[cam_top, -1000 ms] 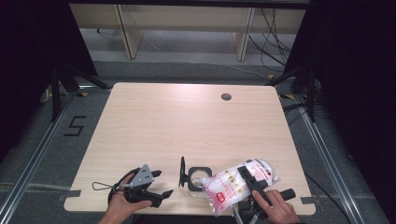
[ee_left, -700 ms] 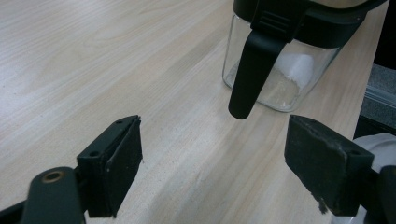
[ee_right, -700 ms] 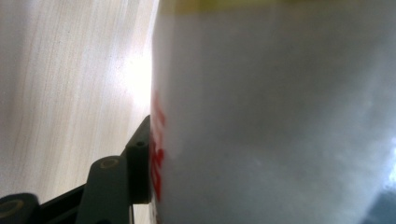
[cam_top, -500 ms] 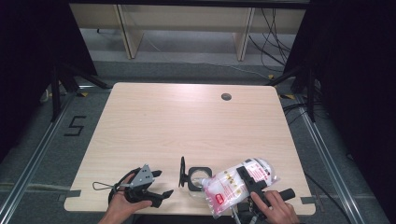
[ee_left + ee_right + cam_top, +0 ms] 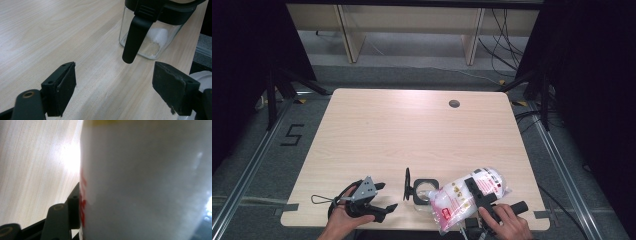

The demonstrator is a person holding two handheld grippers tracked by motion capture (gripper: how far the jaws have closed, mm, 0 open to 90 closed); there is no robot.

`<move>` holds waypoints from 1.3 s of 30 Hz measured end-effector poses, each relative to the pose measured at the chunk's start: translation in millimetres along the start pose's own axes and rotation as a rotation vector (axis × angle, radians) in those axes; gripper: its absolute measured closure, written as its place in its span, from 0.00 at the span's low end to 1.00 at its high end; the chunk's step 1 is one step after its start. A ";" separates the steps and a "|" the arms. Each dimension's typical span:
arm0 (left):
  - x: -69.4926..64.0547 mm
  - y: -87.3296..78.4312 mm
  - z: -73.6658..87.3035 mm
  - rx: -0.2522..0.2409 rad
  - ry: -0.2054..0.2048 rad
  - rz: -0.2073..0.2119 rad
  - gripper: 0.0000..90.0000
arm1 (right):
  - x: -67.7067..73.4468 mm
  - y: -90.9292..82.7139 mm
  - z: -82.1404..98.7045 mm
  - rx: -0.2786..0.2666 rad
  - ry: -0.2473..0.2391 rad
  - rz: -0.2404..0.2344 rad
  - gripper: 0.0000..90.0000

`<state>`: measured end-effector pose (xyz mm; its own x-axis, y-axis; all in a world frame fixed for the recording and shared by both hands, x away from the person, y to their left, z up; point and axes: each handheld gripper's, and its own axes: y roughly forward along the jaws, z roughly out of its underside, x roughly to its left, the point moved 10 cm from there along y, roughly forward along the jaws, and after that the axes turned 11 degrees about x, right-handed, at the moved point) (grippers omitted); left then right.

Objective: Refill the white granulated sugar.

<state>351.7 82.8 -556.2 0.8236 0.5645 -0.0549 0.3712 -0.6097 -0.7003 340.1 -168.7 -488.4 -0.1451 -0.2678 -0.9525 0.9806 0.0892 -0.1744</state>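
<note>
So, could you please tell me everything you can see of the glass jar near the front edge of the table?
The glass jar is a small, clear, square-sided container with a black rim and a black hinged lid flipped open and standing upright on its left. A black tab hangs down its front. A little white powder lies at the bottom. It stands upright on the wooden table, between the two claws, and the plastic bag of white powder leans over its right side, seemingly touching it.
</note>
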 end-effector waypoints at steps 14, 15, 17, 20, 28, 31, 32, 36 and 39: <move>0.0 0.4 -1.5 -0.010 -0.010 -0.003 0.21 | 1.0 -1.9 0.9 0.013 0.014 -0.003 0.47; 0.7 0.0 -0.5 -0.004 -0.005 -0.006 0.21 | 0.6 -1.7 0.5 0.009 0.011 0.001 0.47; 0.3 0.1 -0.2 -0.003 -0.007 -0.003 0.21 | 0.7 -1.4 0.4 0.007 0.013 0.001 0.47; -0.4 0.7 -1.8 -0.013 -0.011 0.001 0.21 | -0.2 -0.9 -0.8 -0.006 0.001 0.003 0.47; 1.3 0.7 0.5 0.004 -0.002 -0.011 0.21 | -2.1 -1.3 -0.6 -0.006 -0.003 0.015 0.47; 0.5 0.7 -2.1 -0.011 0.007 0.001 0.21 | -2.4 -1.4 -0.6 -0.007 -0.005 0.019 0.47; 0.6 0.7 -1.9 -0.011 0.006 0.000 0.21 | -2.9 -1.0 -0.4 -0.007 -0.009 0.019 0.47; 4.1 -1.2 -0.3 0.011 0.030 -0.014 0.21 | -2.8 -0.9 0.8 -0.001 -0.011 0.018 0.47; 0.4 1.5 -1.7 -0.001 -0.011 -0.001 0.21 | 0.3 -1.2 3.2 0.014 0.011 0.007 0.47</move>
<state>353.3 81.2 -556.1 0.8184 0.5713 -0.0621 0.3726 -0.6098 -0.6995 339.3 -171.9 -487.7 -0.1395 -0.2563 -0.9565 0.9834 0.0775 -0.1642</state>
